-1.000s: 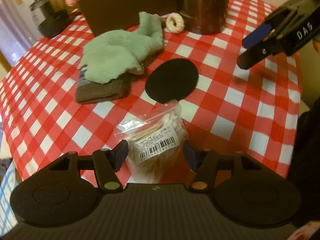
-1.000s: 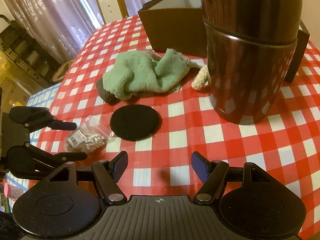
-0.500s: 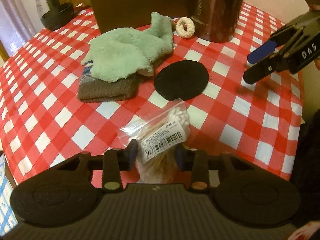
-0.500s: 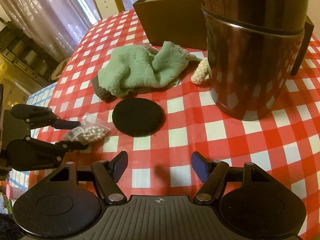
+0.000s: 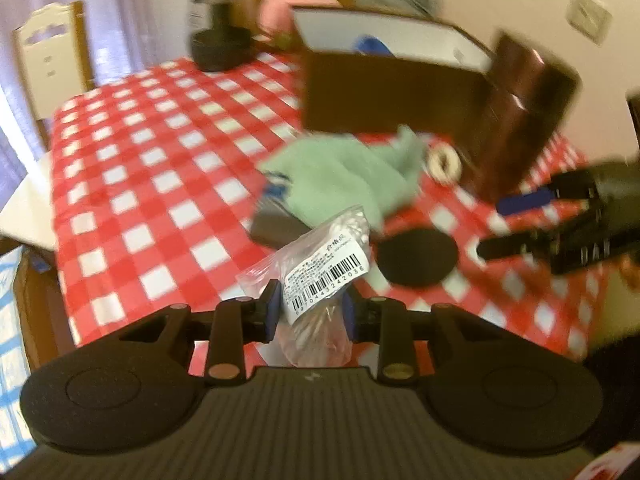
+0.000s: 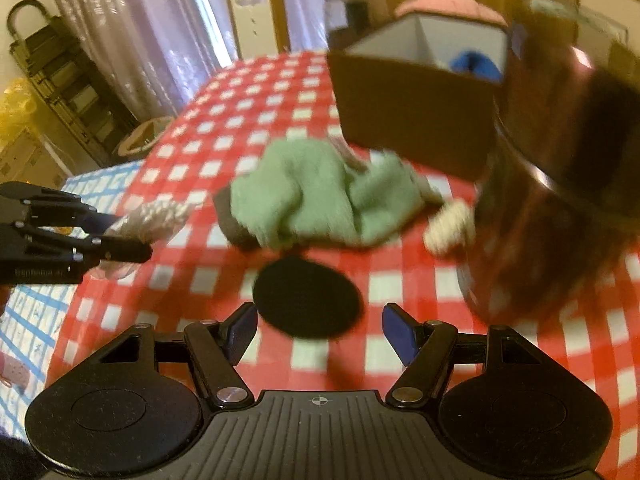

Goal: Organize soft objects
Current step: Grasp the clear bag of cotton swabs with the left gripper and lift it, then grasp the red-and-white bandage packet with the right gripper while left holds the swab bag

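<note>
Left gripper (image 5: 310,312): its jaws are closing, and the blue pads already press both sides of a clear plastic bag of cotton swabs (image 5: 320,276).
Bag of cotton swabs: its lower part sits between the left fingers (image 5: 271,312); the top with the white swab tips sticks out forward and upward past them, and the barcode label faces the camera. In the right wrist view the bag (image 6: 148,220) hangs off the table, pinched at the tips of the left gripper (image 6: 120,236).
Right gripper (image 6: 320,330): fingers well apart, with nothing between them.
Black round pad (image 6: 306,296): lies flat on the cloth just ahead of the right gripper's open gap, a little left of its middle, not touched by either finger.
Green towel (image 5: 344,176): crumpled on the table beyond the black pad, lying over a dark brown cloth (image 5: 276,228) whose edge shows at its near left.
Small cream ring (image 5: 442,162): on the cloth at the right end of the towel, close to the base of the brown canister (image 6: 560,200). Blur makes it hard to tell whether they touch.
Brown box (image 6: 412,100): stands open behind the towel, pale inside, with something blue (image 6: 476,64) in it.
Table (image 5: 140,160): covered with a red and white checked cloth.
Background: a dark jar (image 5: 220,36) at the far edge of the table and a pale chair (image 5: 48,56) beyond it.
</note>
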Demonstrator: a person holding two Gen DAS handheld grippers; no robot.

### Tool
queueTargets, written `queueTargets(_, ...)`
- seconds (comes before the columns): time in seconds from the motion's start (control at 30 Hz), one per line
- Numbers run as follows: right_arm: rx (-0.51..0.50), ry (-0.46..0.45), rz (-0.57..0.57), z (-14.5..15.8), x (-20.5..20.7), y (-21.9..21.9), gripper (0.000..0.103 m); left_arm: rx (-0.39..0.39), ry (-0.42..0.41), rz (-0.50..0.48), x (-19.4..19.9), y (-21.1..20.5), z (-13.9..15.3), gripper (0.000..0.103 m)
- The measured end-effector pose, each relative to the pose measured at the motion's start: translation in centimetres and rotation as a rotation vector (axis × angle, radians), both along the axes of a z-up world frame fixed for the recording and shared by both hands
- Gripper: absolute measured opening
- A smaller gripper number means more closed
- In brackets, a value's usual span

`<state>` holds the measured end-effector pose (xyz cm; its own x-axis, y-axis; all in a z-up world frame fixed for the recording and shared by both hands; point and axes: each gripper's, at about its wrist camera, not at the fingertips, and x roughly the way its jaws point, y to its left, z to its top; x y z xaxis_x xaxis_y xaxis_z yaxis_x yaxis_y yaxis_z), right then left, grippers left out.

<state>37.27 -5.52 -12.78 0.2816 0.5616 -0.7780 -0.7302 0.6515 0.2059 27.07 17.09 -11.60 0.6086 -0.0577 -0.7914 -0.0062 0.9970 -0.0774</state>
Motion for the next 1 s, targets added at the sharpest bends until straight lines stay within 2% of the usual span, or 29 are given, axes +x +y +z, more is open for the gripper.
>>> queueTargets(0.2,0.04,-0.111,0.014,1.3,1.5,3.1,0.068,-0.062,-0.039,0.163,2.0,2.6,1.7,0.028)
queueTargets(0.23,0.044,-0.13,0.013,1.5,1.9,3.6,0.064,-0.072,-0.042,0.187,2.5,3.1,1.8,0.028)
queueTargets(0.4,0.047,-0.187,-0.005,2.0,4.1,6.0,0.055,-0.125,-0.065,0.273,4.6,4.9,2.4,0.028)
queueTargets(0.57,0.037,-0.223,-0.018,1.9,6.6,8.0,0.047,-0.151,-0.075,0.307,6.7,6.0,2.5,0.028)
queueTargets(0.73,-0.015,-0.245,0.002,0.5,8.3,9.6,0.04,-0.172,-0.06,0.33,8.3,6.7,1.8,0.028)
queueTargets(1.0,-0.084,-0.225,0.03,-2.7,10.2,11.6,0.035,-0.208,-0.027,0.344,10.1,7.6,0.6,0.028)
